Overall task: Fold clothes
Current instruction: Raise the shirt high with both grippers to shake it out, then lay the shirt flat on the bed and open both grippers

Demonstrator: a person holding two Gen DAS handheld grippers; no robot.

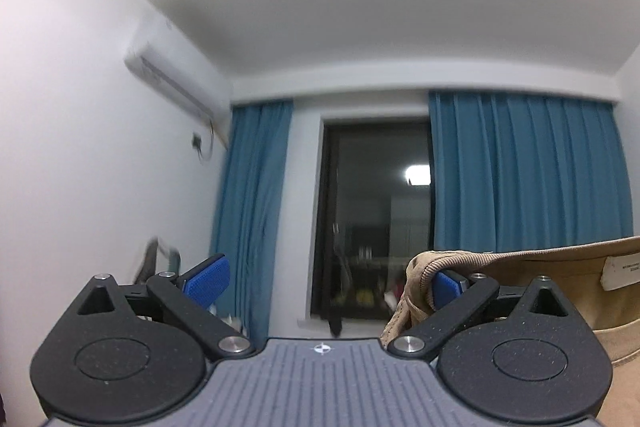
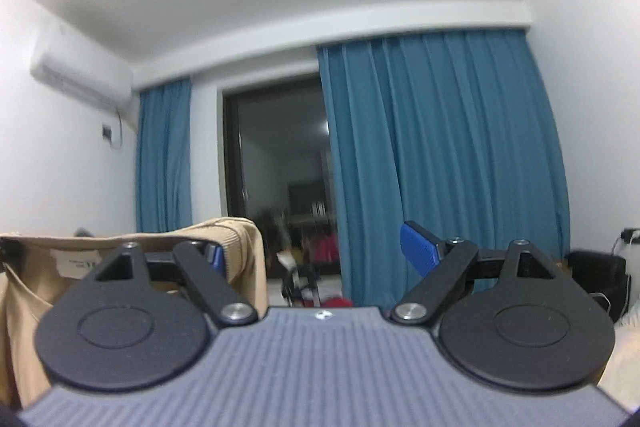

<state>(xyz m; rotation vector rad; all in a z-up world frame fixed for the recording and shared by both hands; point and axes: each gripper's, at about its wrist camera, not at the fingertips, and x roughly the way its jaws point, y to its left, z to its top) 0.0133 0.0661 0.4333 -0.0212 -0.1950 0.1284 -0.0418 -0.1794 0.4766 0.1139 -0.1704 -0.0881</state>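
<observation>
Left gripper: the left gripper (image 1: 324,281) stands with jaws wide apart, pointing roughly level toward the window (image 1: 376,219). Nothing is clamped between the pads.
Left contact: the ribbed edge of the beige garment (image 1: 520,283) is draped over its right-side finger (image 1: 446,285) only (hooked, not pinched).
Right gripper: the right gripper (image 2: 320,253) is likewise spread wide, no pinch visible.
Right contact: the same garment hangs over its left-side finger (image 2: 214,255), folding down past the pad.
Garment position: held up in the air, stretched between the two grippers, with a white label (image 2: 76,261) showing on its inner side.
Surroundings: blue curtains (image 2: 440,155) flank the dark window; an air conditioner (image 1: 172,83) is mounted on the wall at left.
Support surface: none visible below the garment.
</observation>
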